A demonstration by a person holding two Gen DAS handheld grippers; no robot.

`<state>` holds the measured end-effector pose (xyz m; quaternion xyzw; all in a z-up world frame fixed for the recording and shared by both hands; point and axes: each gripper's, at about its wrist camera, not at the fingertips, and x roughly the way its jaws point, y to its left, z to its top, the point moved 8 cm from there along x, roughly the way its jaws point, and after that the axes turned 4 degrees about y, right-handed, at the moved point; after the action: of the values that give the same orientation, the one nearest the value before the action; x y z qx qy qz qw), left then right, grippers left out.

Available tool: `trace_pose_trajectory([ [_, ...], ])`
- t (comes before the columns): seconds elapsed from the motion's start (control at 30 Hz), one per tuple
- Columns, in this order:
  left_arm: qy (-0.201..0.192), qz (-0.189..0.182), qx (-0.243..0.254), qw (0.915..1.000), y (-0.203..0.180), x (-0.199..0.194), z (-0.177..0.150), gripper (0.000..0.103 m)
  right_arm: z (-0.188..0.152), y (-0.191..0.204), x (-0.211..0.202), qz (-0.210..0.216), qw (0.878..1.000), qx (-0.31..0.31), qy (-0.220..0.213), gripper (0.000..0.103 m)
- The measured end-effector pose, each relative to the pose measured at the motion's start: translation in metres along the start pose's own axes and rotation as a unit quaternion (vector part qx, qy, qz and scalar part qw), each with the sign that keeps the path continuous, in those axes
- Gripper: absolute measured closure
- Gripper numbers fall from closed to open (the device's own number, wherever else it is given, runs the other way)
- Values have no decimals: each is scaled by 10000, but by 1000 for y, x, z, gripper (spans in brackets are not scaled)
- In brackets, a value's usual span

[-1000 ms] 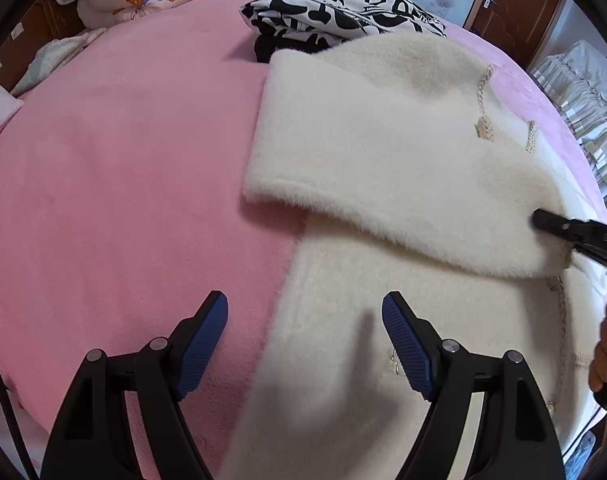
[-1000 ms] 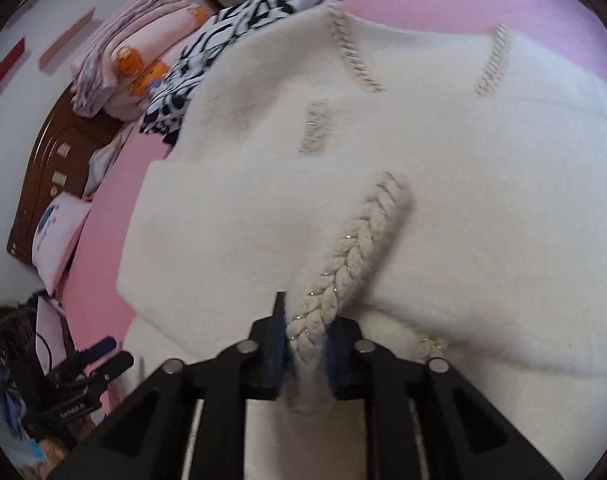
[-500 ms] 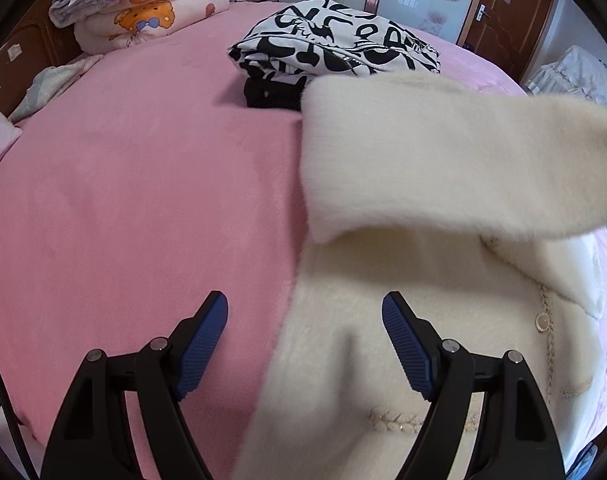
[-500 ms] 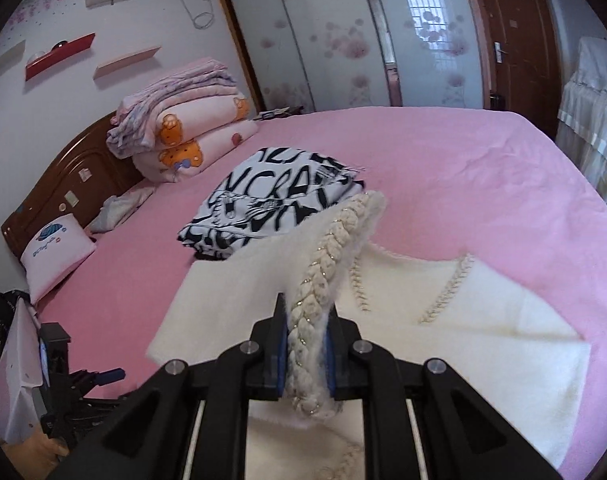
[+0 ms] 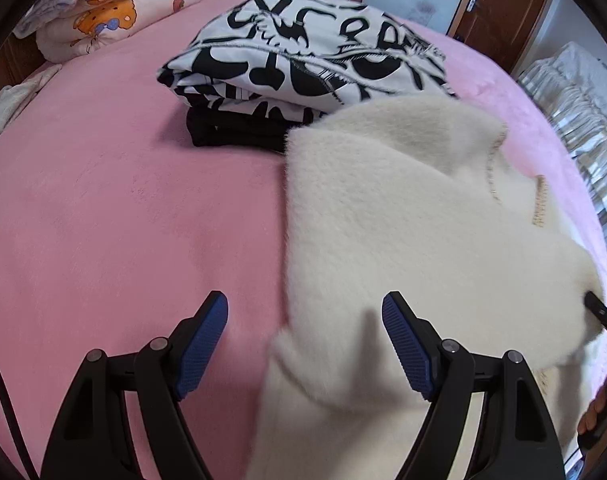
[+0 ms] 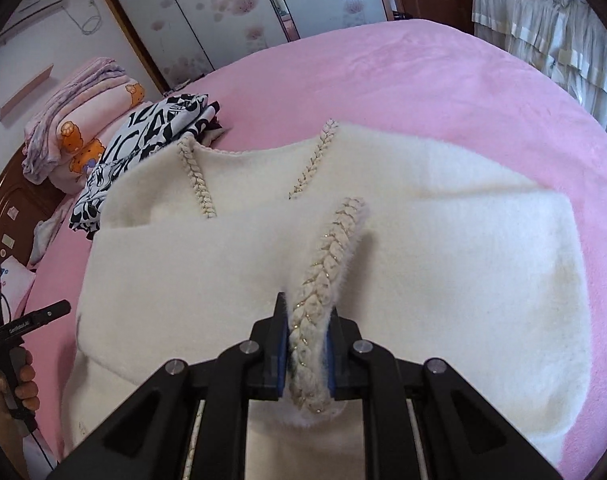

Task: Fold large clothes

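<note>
While right tongs [image 6: 306, 344] pinch cream coat's [image 6: 443, 248] braided cuff [image 6: 327, 264], sleeve crosswise, left tongs [image 5: 305, 344] open, empty

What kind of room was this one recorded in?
Most likely a home bedroom: the work surface is a bed with a wooden headboard, folded quilts are stacked at its head, and a sliding-door wardrobe stands behind.

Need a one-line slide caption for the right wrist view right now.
Right gripper clamps the braided cuff of a cream fleece coat spread on the pink bed.
</note>
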<state>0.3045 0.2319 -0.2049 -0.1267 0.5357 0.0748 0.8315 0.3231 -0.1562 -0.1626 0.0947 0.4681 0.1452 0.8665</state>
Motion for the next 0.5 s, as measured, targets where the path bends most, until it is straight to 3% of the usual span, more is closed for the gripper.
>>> trace_pose_trajectory([
  [0.07, 112, -5, -44, 9999, 1, 16, 10, 25, 1, 0, 2, -69, 9999, -75, -87, 89],
  [0.2, 474, -186, -261, 9984, 6, 47, 17, 24, -9, -9, 31, -71, 9984, 112, 544, 80],
  [0.27, 536, -302, -350, 9975, 8, 54, 19, 17, -7, -12, 28, 233, 9978, 229, 582, 75],
  [0.33, 556, -390, -359, 9970, 9, 58, 23, 14, -1, -17, 24, 508, 9959, 472, 575, 56],
  [0.4, 567, -475, -377, 9965, 10, 62, 26, 12, 7, -23, 22, 560, 9955, 629, 433, 48],
  [0.5, 547, -506, -422, 9963, 11, 67, 35, 11, 20, -32, 30, 514, 9942, 854, 411, 47],
])
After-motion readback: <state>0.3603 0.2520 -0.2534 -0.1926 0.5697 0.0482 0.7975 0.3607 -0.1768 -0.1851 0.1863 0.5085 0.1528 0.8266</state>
